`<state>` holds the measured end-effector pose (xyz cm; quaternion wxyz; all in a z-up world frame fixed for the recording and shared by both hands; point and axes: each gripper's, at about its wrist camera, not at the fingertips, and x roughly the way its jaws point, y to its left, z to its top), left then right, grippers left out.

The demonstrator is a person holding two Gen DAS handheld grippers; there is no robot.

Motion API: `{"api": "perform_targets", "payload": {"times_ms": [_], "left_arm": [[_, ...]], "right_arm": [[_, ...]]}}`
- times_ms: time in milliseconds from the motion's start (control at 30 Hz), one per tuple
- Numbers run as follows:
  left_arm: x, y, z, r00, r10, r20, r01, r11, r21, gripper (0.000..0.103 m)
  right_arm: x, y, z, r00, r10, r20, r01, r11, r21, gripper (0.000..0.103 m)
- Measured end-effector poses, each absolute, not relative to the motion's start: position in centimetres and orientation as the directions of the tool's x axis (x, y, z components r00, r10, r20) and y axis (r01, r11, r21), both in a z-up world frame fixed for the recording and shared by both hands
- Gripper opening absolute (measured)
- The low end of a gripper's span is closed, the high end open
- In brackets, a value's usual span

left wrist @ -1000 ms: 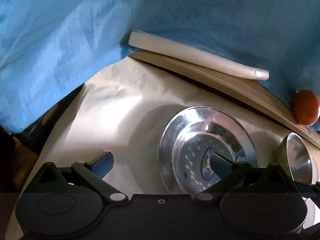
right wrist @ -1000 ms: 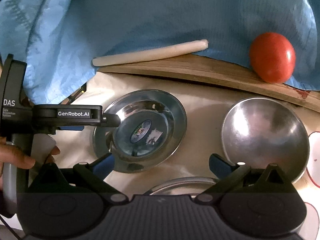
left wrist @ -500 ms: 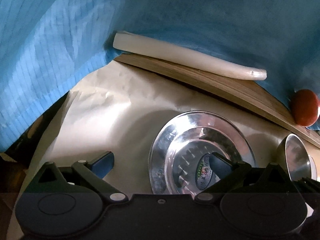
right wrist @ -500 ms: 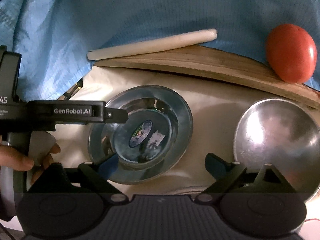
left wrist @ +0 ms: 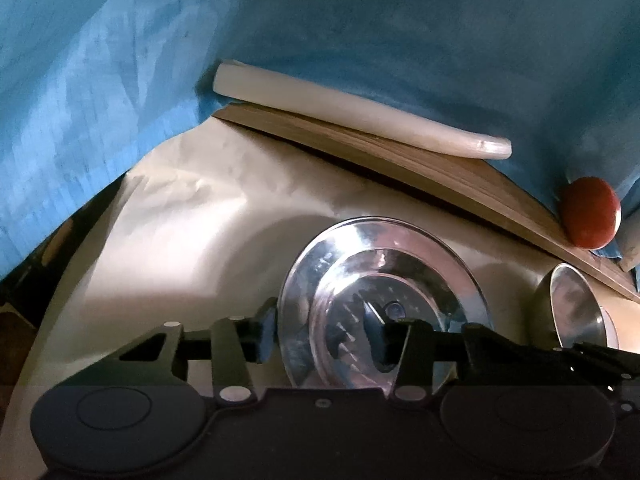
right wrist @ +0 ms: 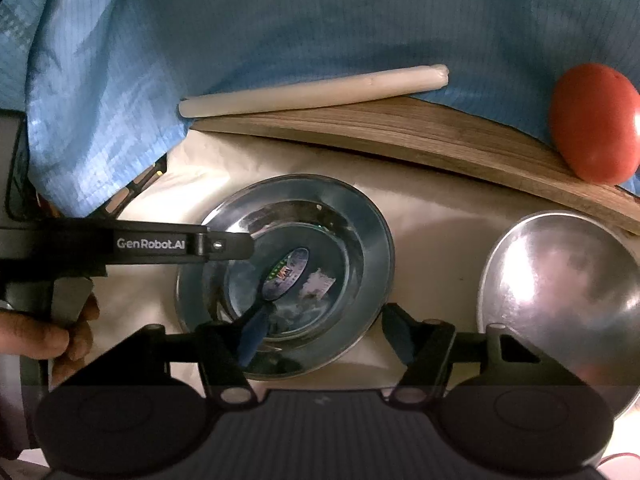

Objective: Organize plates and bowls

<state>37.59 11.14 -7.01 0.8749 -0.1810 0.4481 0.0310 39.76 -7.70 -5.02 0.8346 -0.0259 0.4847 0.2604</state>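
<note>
A shallow steel plate [right wrist: 360, 216] with a sticker in its well lies on cream paper. A steel bowl [right wrist: 560, 288] stands to its right, also seen in the left wrist view as the bowl [left wrist: 576, 312]. My left gripper [left wrist: 322, 340] straddles the left rim of the plate [left wrist: 360, 240], one finger outside it and one over the well. Its jaws are closing, with a gap still visible. My right gripper [right wrist: 325, 336] straddles the plate's near-right rim, its jaws also closing without pressing. The left gripper's fingers [right wrist: 224, 245] reach in from the left.
A wooden board [right wrist: 400, 128] runs along the back with a white stick [right wrist: 312, 90] and a red tomato [right wrist: 596, 124] on it. Blue cloth [right wrist: 280, 20] hangs behind. A person's hand [right wrist: 48, 340] holds the left gripper's handle.
Both grippers' jaws have narrowed from wide apart to straddling the plate's rim on opposite sides. The right wrist view has drawn slightly closer to the plate.
</note>
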Motion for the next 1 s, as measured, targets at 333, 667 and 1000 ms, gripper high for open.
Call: {"api": "perform_targets", "payload": {"times_ms": [333,667,1000], "left_arm": [[36.1,11.9,-7.2,0.61,-0.084,-0.788,-0.244,0.926,-0.288,0.024],[34.1,11.7,-6.0,0.648,-0.075,-0.758,-0.259,0.914,-0.312,0.023],[31.6,9.3,-3.2,0.703,-0.089,-0.705,-0.207,0.924,-0.322,0.023]], "right_arm": [[39.8,-8.6,-5.1,0.437,0.357,-0.825,-0.404,0.898,0.175,0.028],[38.0,-9.4,-3.8,0.491,0.371,-0.788,-0.429,0.89,0.152,0.027],[34.6,-12.4,-1.4,0.569,0.369,-0.735,-0.412,0.901,0.134,0.027]]}}
